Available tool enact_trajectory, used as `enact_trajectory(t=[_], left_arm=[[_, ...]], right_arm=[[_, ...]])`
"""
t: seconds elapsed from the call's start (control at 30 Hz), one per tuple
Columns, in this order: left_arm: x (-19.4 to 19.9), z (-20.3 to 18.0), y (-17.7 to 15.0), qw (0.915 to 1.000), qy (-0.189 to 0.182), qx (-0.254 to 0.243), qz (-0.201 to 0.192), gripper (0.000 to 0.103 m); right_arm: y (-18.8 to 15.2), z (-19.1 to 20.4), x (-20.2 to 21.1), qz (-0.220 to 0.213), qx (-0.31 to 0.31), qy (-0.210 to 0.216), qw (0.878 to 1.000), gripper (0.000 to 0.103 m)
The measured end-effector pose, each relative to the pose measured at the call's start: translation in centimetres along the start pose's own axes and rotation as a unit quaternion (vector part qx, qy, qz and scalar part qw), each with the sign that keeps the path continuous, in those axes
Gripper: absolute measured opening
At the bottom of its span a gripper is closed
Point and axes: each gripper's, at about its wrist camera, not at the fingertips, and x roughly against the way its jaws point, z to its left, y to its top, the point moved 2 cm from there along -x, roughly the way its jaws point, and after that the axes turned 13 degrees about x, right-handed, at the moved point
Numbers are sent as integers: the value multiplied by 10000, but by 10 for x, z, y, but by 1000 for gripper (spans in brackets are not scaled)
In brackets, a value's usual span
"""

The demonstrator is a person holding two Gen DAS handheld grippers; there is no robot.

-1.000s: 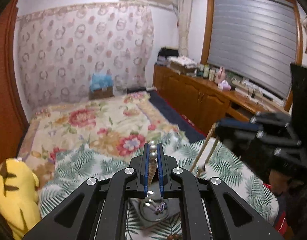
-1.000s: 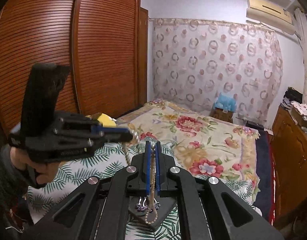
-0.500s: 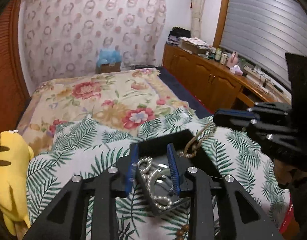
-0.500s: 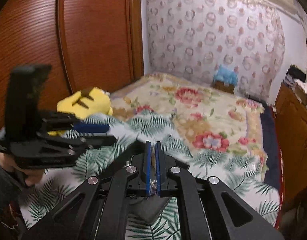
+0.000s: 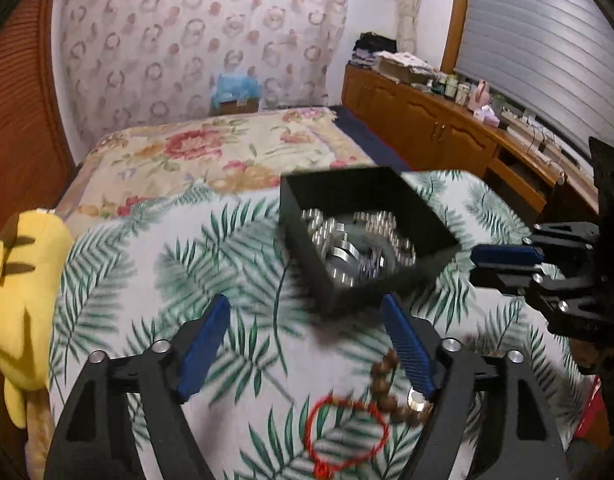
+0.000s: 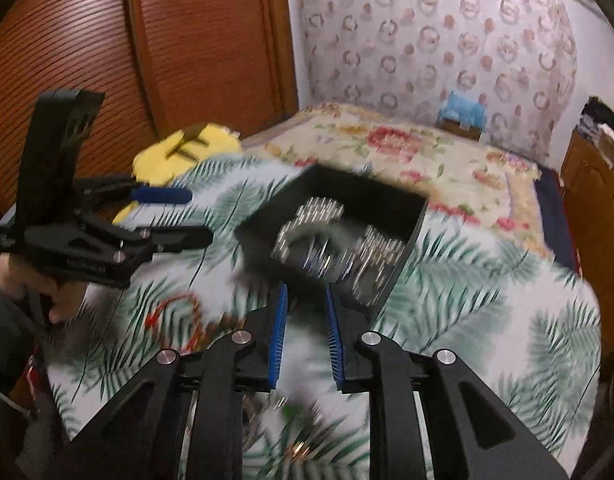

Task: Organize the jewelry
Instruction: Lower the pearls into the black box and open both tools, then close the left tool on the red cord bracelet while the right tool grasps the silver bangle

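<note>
A black box [image 5: 347, 190] on the palm-leaf cloth holds a pearl strand and silver jewelry [image 5: 359, 236]. My left gripper [image 5: 305, 300] hovers just in front of the box. Its jaws are opening wide and nothing is between them. A brown bead bracelet [image 5: 387, 388] and a red string bracelet [image 5: 347, 436] lie on the cloth beneath it. My right gripper [image 6: 306, 290] is at the near edge of the box [image 6: 367, 188]. Its jaws are opening with a narrow gap, and only cloth shows between them. The right wrist view is blurred.
A yellow plush toy [image 5: 23, 292] lies at the left edge of the cloth. A flowered bed [image 5: 211, 148] stretches behind the box. Wooden cabinets [image 5: 427, 132] run along the right wall, and a wooden wardrobe [image 6: 147, 40] stands on the left. A hand [image 6: 47, 292] holds the left gripper [image 6: 199, 216].
Both grippers were shut on the pearl strand above the box. They have come down and opened, and the strand now lies in the box.
</note>
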Motion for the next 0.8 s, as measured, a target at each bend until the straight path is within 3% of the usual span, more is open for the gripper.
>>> enact_trajectory(t=[0.27, 0.8], left_arm=[[4, 12, -36, 9994, 241, -118, 224, 87], [2, 32, -70, 9975, 438, -82, 555, 87]], right_arm=[[-31, 30, 6, 296, -31, 129, 9995, 21], [-62, 52, 1, 724, -211, 218, 9969, 21]])
